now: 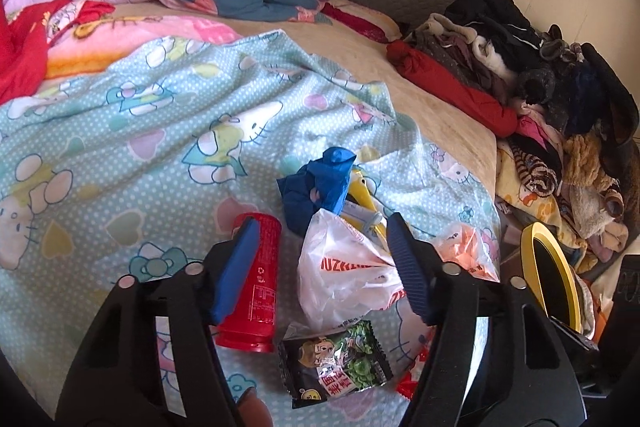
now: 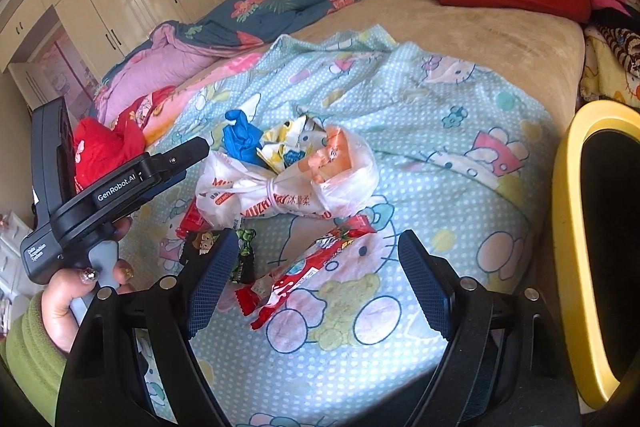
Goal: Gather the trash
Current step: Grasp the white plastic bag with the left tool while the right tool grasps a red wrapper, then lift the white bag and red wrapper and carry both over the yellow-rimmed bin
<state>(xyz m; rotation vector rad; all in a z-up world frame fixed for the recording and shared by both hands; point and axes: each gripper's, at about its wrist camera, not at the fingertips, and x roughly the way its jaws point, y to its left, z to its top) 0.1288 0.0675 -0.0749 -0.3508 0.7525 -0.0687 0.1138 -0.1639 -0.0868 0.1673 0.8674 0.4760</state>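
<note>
Several pieces of trash are lying in a loose cluster on the bed's blue polka-dot cartoon sheet, and as far as I can see none of it has gone into the yellow-rimmed bin on the right edge; I can't see the bottom of it, so I won't swear it's empty.

Let me call what's out there. A tied white plastic bag sits in the middle, with an orange-tinted clear bag bunched against it. Just beyond, a crumpled blue wad and a yellow-and-white wrapper. Nearer me, a long red snack wrapper and a dark cartoon snack packet. Off to the left, a red cylindrical can lies on its side.

My left claw stands partly open, nothing pinched. Its left pad overlaps the red can in that view and its right pad overlaps the white bag's edge, but I can't tell whether either touches. The white bag looks like the target between them.

My right claw is spread wide and empty, hanging over the red snack wrapper, which lies between its pads without contact that I can make out.

So, my read: the collecting is at the very start. Everything listed is left to pick up and carry right to the bin. Clothes piled at the far right aren't my job.
</note>
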